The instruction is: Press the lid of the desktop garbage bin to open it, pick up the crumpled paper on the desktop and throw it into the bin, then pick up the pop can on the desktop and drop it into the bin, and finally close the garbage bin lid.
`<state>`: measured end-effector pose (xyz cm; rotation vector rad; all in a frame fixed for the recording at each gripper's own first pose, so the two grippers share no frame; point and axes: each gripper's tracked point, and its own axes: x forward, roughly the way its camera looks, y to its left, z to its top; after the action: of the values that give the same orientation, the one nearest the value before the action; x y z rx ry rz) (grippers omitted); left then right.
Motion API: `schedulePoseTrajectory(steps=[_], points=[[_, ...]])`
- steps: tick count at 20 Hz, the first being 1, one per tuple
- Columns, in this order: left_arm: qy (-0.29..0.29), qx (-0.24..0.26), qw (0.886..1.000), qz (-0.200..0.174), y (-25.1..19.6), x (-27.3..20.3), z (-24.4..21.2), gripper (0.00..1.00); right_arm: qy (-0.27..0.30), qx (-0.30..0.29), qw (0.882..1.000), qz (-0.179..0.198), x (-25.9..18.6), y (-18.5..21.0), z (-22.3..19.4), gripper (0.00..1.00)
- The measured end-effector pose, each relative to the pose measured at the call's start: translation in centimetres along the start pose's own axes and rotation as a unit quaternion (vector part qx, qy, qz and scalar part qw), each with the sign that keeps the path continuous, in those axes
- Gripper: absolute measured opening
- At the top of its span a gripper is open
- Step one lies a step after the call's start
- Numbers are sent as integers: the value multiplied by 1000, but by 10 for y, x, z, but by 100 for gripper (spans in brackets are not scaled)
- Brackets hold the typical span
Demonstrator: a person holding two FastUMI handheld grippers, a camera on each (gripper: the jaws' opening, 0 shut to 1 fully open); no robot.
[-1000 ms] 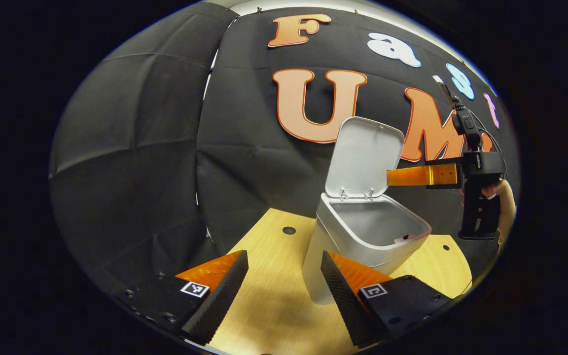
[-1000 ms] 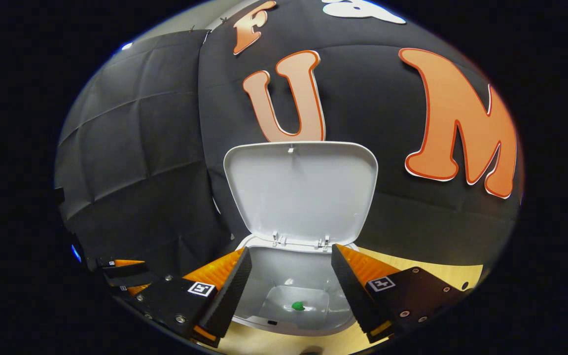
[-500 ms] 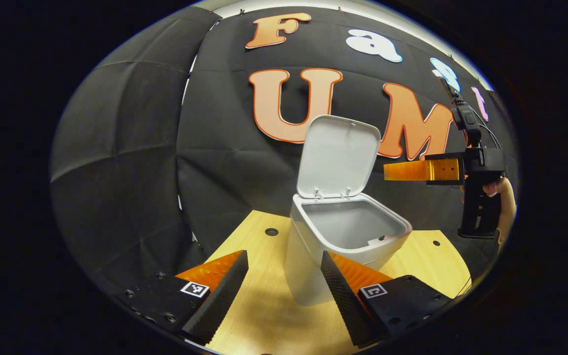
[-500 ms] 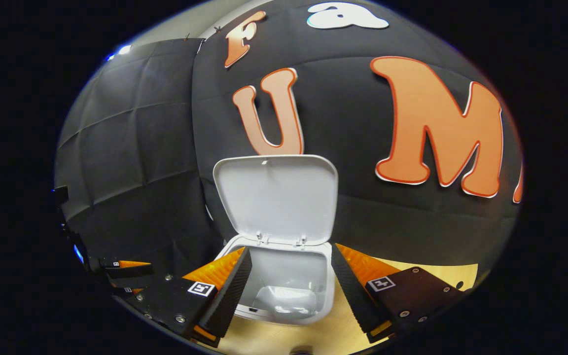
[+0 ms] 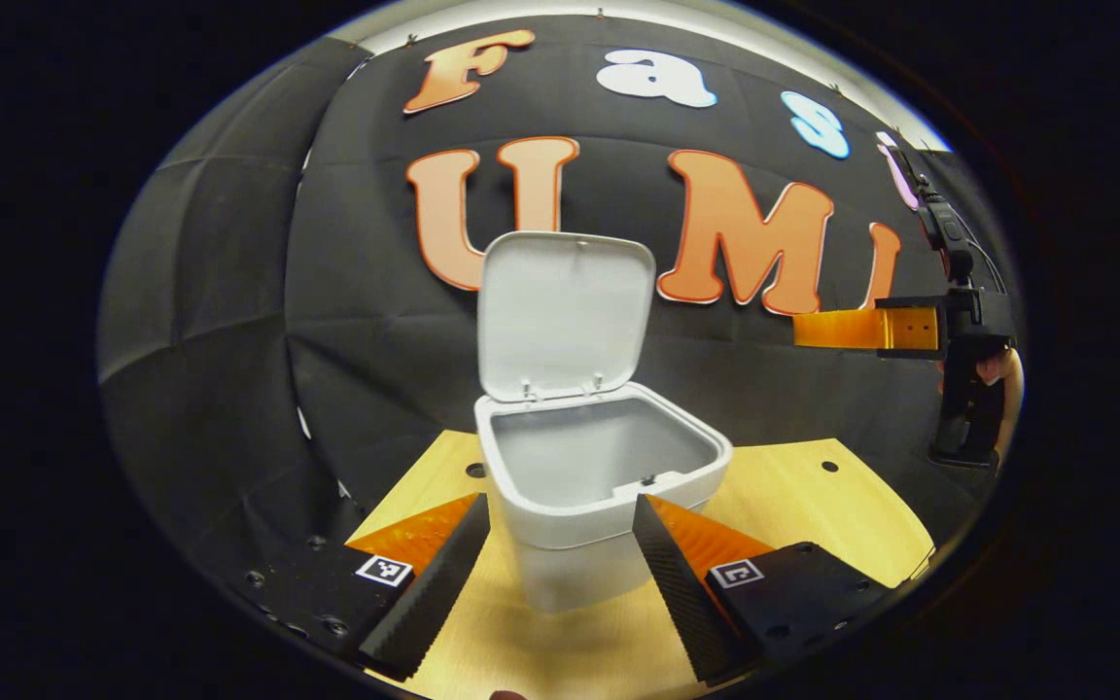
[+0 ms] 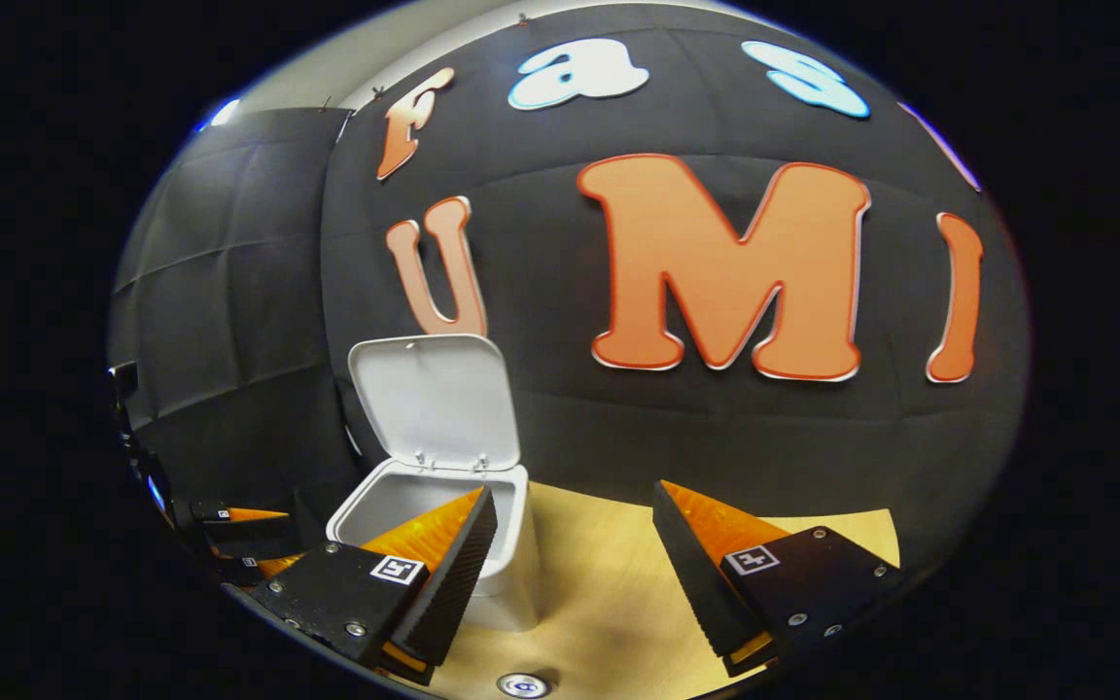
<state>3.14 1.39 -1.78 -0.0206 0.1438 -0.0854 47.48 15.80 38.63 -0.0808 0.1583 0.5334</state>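
Note:
The white desktop bin (image 5: 599,544) stands on the wooden table with its lid (image 5: 560,311) swung upright; its contents are hidden. My left gripper (image 5: 560,564) is open, its fingers flanking the bin's front from just short of it. The right gripper (image 5: 813,329) hovers level at the far right, held by a hand (image 5: 1002,374). In the right gripper view the bin (image 6: 511,583) and its lid (image 6: 434,403) sit at the left, and my right gripper (image 6: 575,574) is open over bare table. A round silver can top (image 6: 524,685) peeks in at the bottom edge.
The wooden table (image 5: 813,496) has small round holes near its back edge. Black booth cloth closes in behind and to the left. The left gripper (image 6: 273,537) shows low at the far left in the right gripper view. The table (image 6: 609,574) lies right of the bin.
The right gripper has drawn away from above the bin toward the right, so the bin slid left in its view. The left gripper has turned so the bin now sits centred between its fingers.

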Motion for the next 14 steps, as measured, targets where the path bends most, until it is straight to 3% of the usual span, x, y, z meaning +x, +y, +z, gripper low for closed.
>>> schedulePoseTrajectory(steps=[7,14], points=[[-8,13,994,-104,-106,8,-17,95,-15,1,997,-70,-58,-75,-16,97],[38,19,987,-154,-173,17,-72,95,-1,20,993,-115,-108,-122,-49,96]])
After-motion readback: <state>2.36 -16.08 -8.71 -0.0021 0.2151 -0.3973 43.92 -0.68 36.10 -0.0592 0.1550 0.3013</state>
